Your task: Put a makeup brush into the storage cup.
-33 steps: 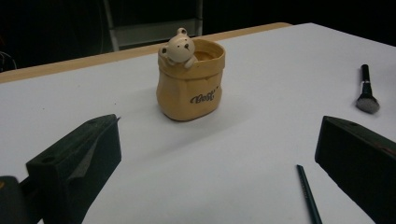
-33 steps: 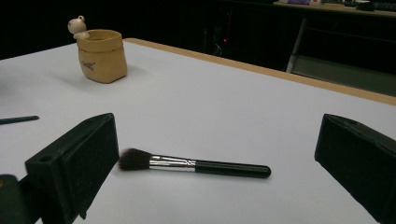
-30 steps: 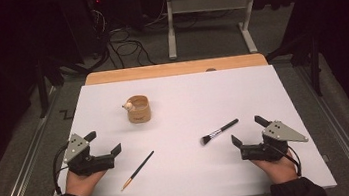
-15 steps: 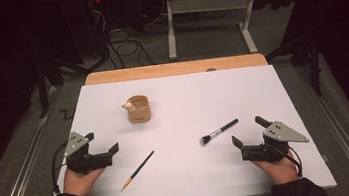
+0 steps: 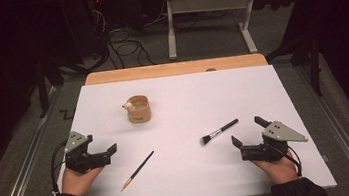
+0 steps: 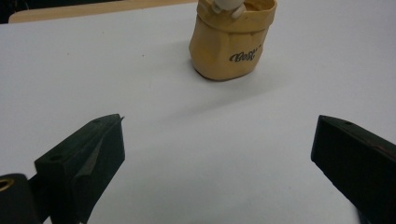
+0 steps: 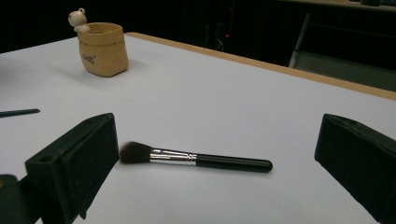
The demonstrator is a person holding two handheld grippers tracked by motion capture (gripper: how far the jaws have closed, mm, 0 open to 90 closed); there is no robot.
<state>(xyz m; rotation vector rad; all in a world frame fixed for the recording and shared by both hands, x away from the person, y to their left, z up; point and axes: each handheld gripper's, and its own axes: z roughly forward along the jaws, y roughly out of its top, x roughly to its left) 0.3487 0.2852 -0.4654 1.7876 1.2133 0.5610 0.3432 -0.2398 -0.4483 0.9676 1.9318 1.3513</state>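
White bench (image 5: 178,102) lies under both my grippers, and neither holds anything. My left gripper (image 5: 100,156) sits near the bench's left edge with its fingers (image 6: 88,158) spread wide apart, aimed at the tan cup (image 6: 231,39), which stands upright well ahead with a small white figure (image 6: 225,5) on its rim. My right gripper (image 5: 248,139) rests near the right front of the bench, fingers (image 7: 77,158) also wide apart. A makeup brush (image 7: 194,158) lies flat just ahead between them, bristles toward my left finger and close beside it, black handle running right. A thin pencil-like brush (image 5: 137,170) lies on the bench between my two grippers, nearer the left one, touching neither.
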